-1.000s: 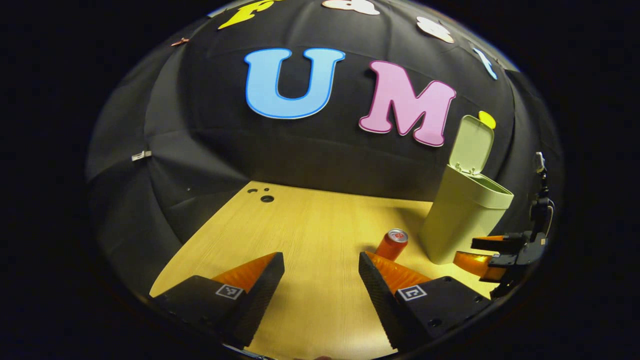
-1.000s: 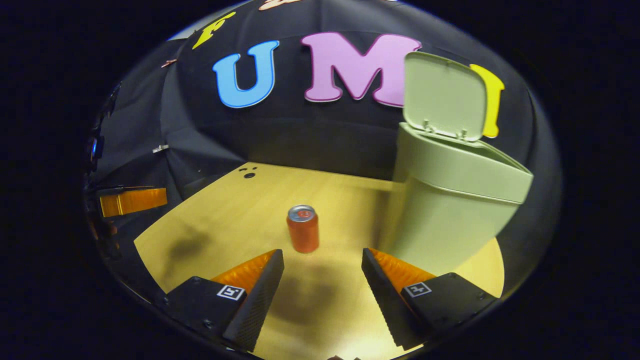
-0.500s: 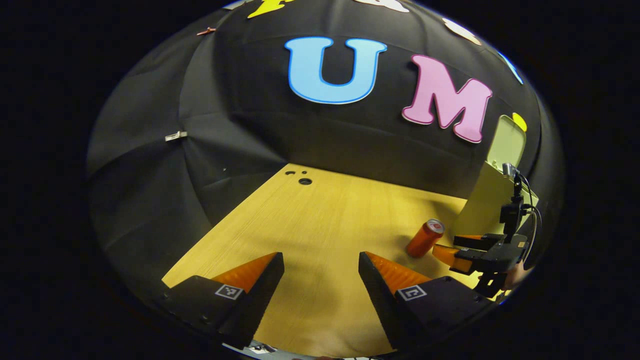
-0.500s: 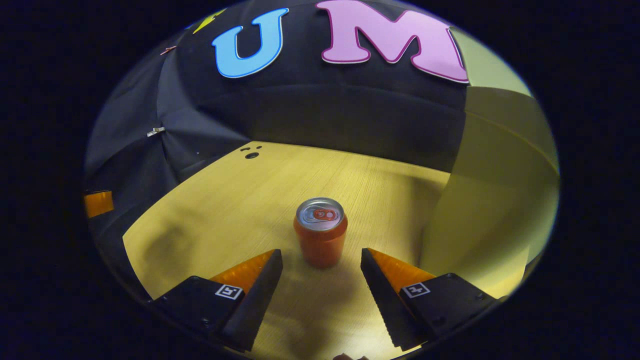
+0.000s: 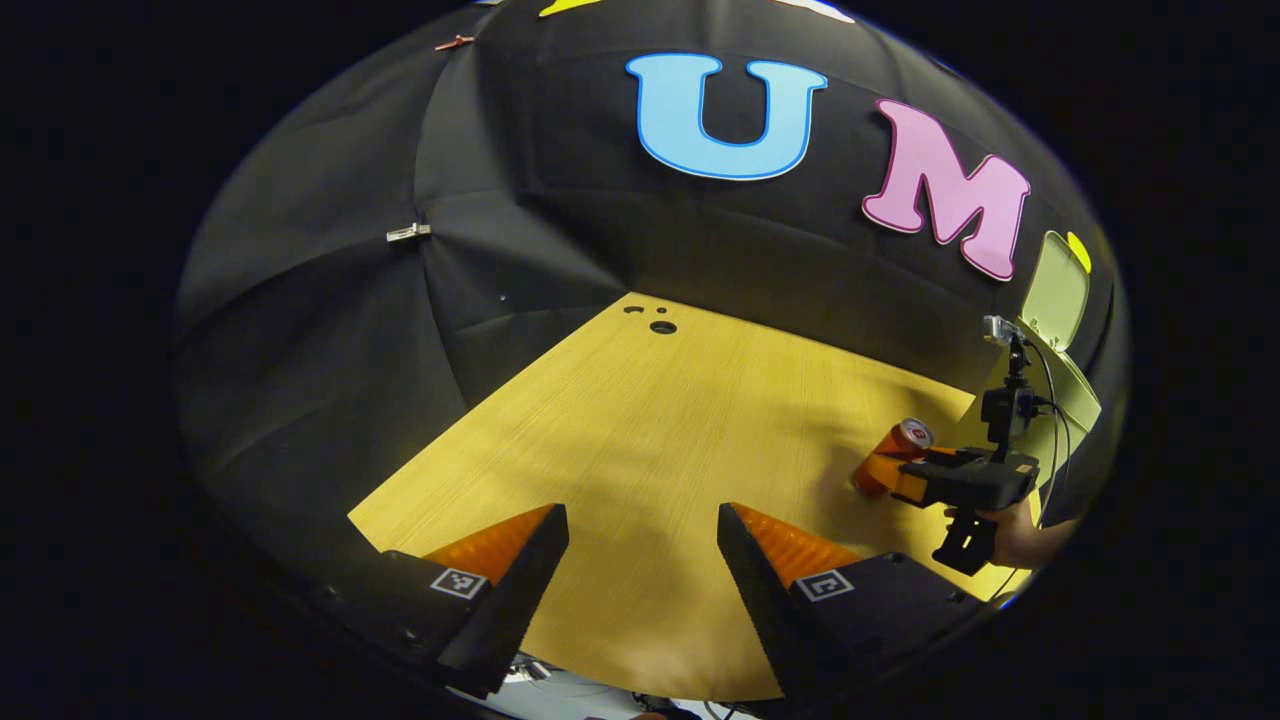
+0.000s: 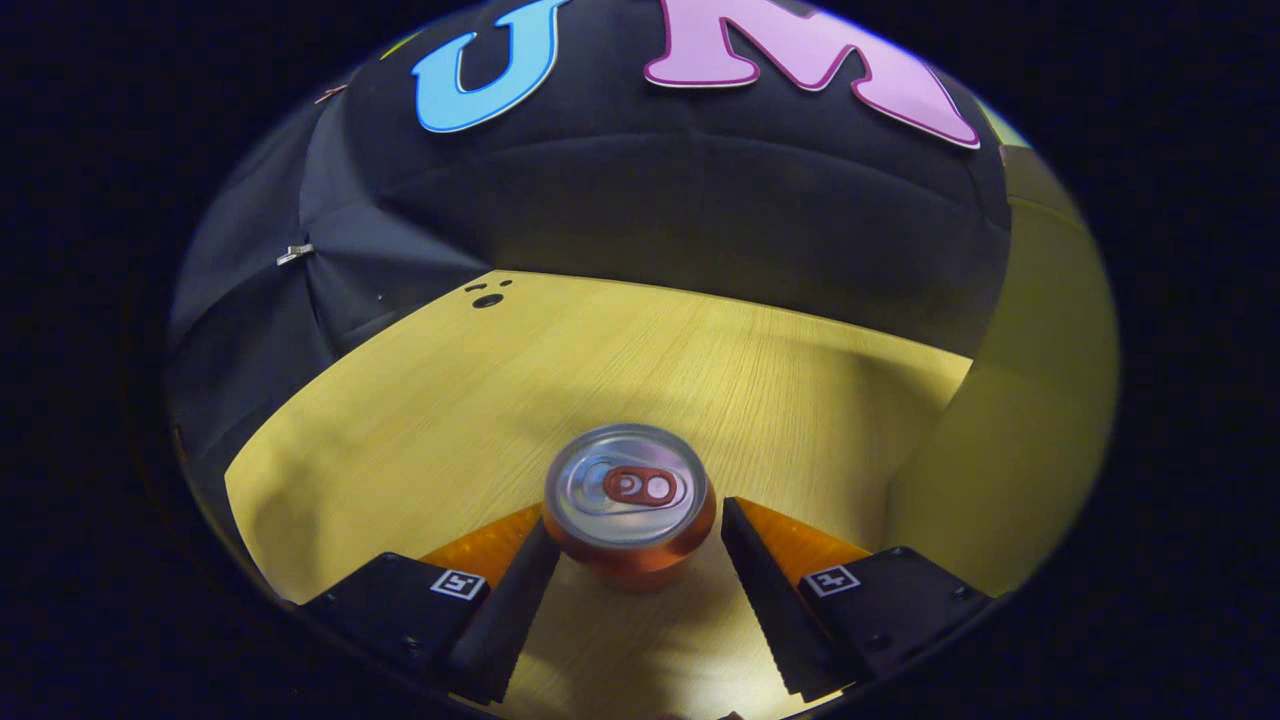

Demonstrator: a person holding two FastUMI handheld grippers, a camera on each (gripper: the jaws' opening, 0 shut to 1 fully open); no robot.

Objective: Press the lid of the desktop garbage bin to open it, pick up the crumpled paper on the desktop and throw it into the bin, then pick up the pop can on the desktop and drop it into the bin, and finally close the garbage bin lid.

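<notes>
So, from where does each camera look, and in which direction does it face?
Left gripper view: rides on the left gripper, faces across the table to the booth wall; own open fingers below, right gripper and a hand farther off.
Right gripper view: rides on the right gripper, looks down at the pop can between its open fingers.
Shared: can, table, bin.

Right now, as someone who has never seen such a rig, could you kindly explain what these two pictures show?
A person holds a hand tool with two jaws in each hand; a camera rides on each. In the left gripper view, the left gripper hangs open over a wooden table, with the other tool and the hand holding it beyond. In the right gripper view, the right gripper has its jaws on either side of an upright can, not yet visibly squeezing. The green bin stands beside it, lid raised.
</notes>
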